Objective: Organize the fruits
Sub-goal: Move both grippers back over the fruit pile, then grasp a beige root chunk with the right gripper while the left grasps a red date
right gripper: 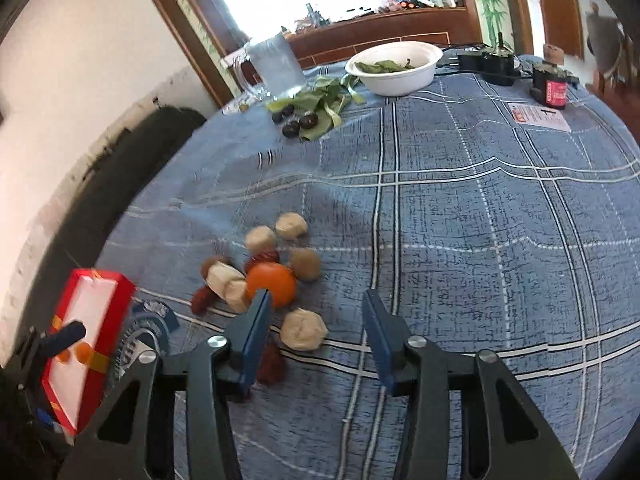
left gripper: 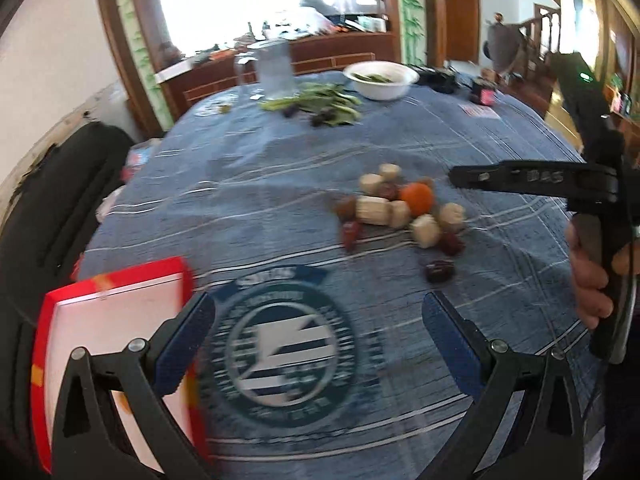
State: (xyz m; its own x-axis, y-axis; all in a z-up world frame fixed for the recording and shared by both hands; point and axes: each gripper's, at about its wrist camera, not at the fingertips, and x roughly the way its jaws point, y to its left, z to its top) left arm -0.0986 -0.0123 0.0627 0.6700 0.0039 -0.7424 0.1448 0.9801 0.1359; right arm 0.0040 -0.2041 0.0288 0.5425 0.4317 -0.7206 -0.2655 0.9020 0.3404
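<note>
Left gripper (left gripper: 318, 336) nearest, jaws spread wide with nothing between them, hovering over a round printed emblem (left gripper: 288, 344) on the blue checked tablecloth (right gripper: 460, 240). Its left finger overlaps a red-rimmed white tray (left gripper: 108, 320) at the table's near-left edge — two small orange pieces (right gripper: 74, 354) lie in it. Right gripper (right gripper: 316, 308) parted, empty, poised just short of the fruit pile (right gripper: 264, 280). Pile sits mid-cloth: one orange (right gripper: 272, 284), pale peeled chunks (right gripper: 304, 330) around it, dark red fruits (right gripper: 202, 298) at the fringes — all touching or just beside one another. Far side: white bowl (right gripper: 396, 68) with green leaves, more leaves and dark round fruits (right gripper: 298, 122) beside a clear pitcher (right gripper: 274, 66).
</note>
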